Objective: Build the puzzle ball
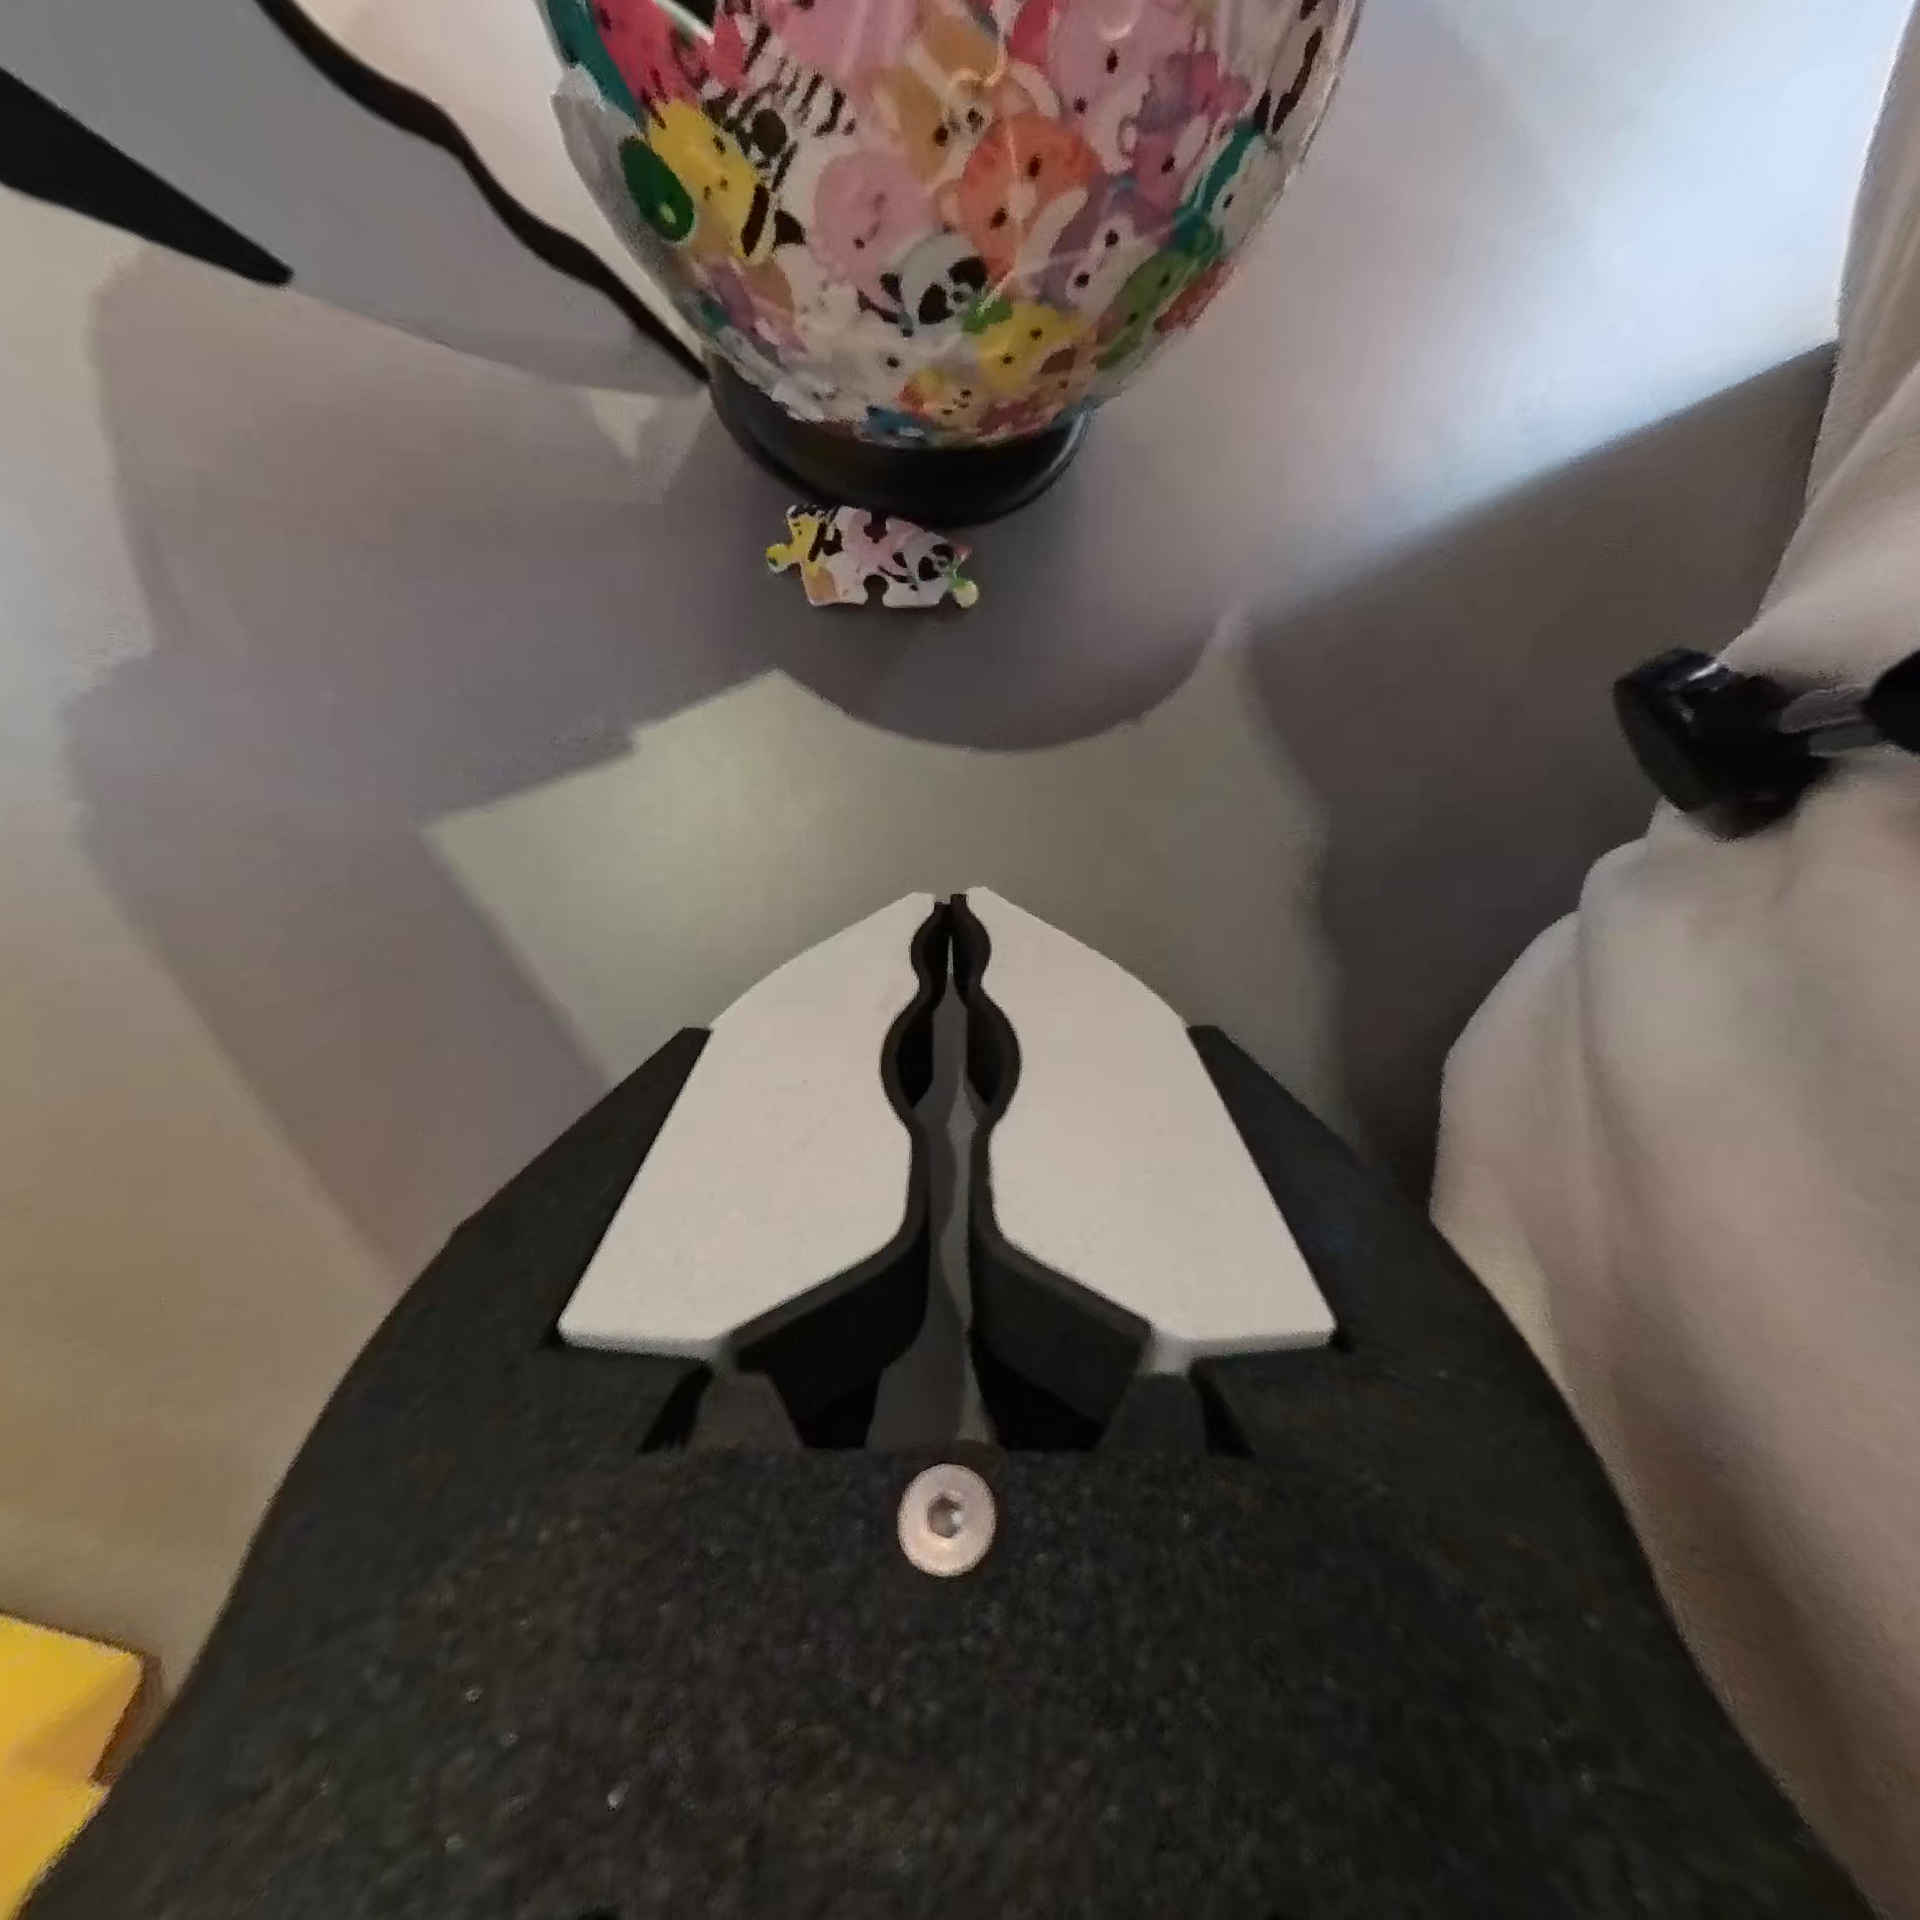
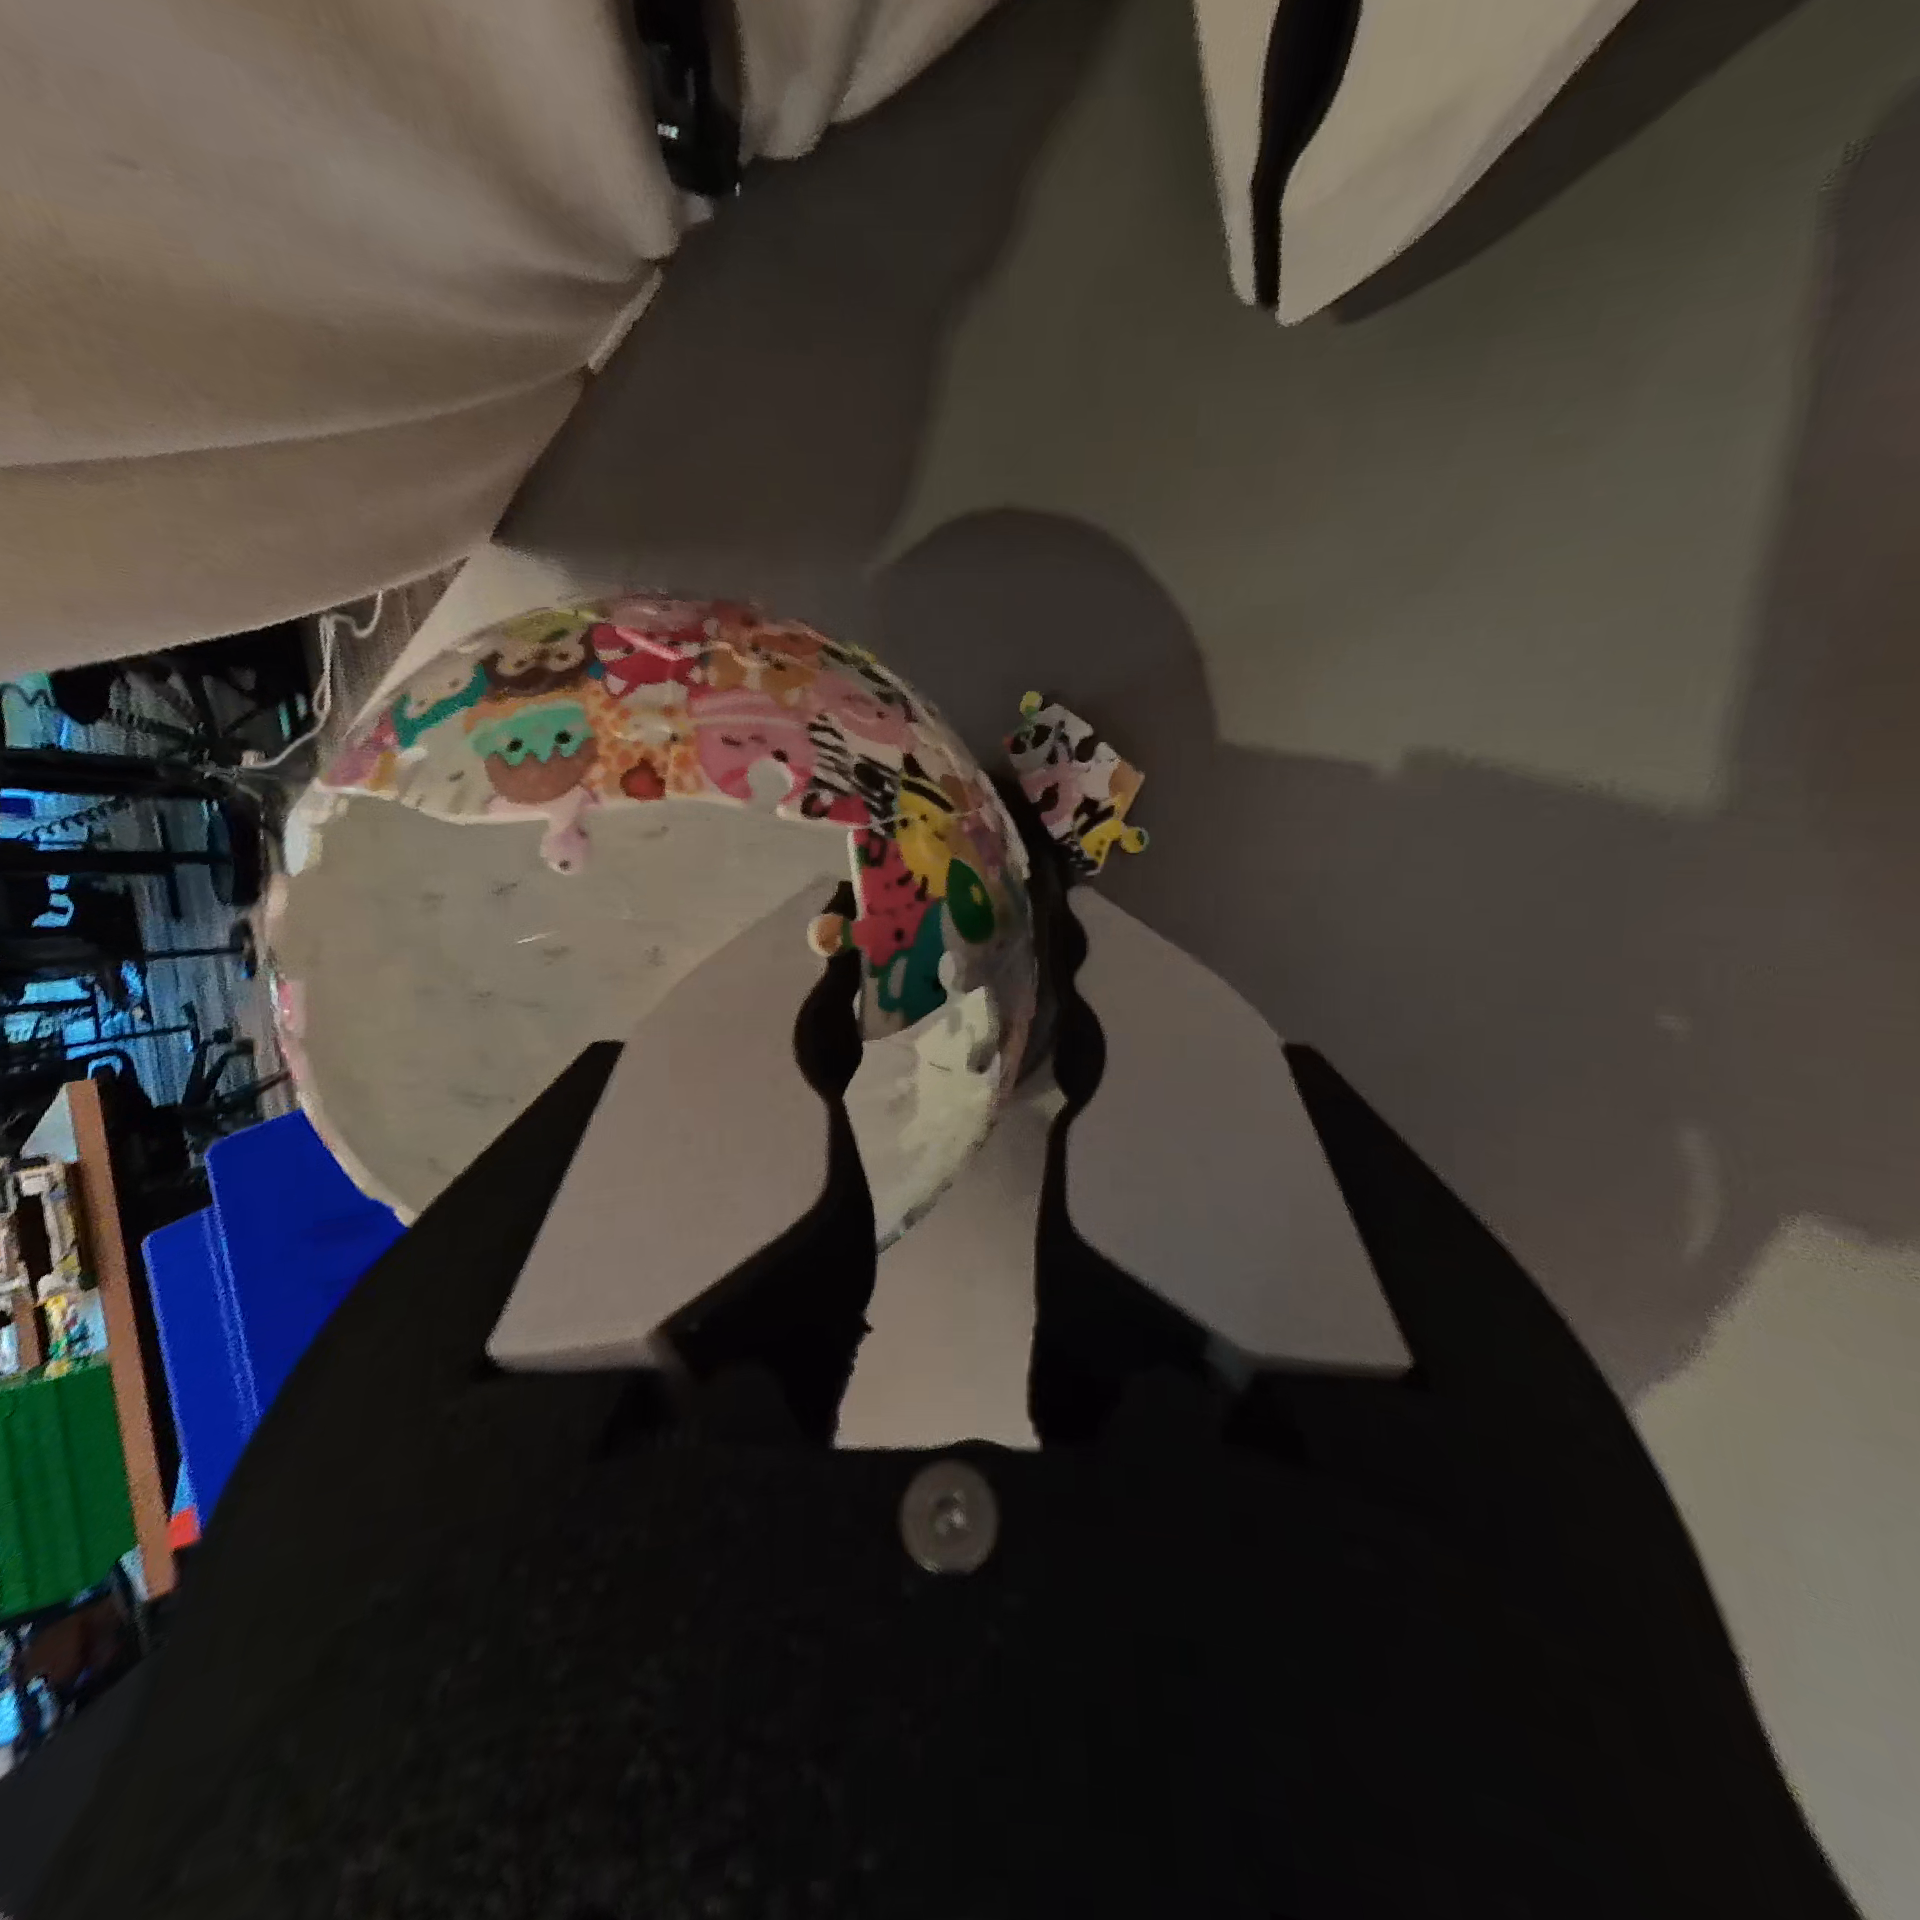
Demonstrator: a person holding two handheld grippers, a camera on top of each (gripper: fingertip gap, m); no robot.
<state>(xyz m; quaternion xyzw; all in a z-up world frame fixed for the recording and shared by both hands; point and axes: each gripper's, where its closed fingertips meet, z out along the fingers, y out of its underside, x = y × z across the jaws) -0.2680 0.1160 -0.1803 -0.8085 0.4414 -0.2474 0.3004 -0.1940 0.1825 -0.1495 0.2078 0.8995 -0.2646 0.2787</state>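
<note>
The puzzle ball (image 1: pixel 966 197) sits on its black stand (image 1: pixel 914 468) with one loose piece (image 1: pixel 878 569) just beside the stand, so the left gripper (image 1: pixel 953 914), now closed and empty, should open and pinch it gently while the open right gripper (image 2: pixel 961 925) steadies the ball.

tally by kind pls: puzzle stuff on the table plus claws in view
Puzzle ball, partly built: 1
Black stand under the ball: 1
Loose puzzle piece cluster on the table: 1
Claws: 2, left claw with fingers together and empty, right claw with fingers apart at the ball
Total: 5
</note>
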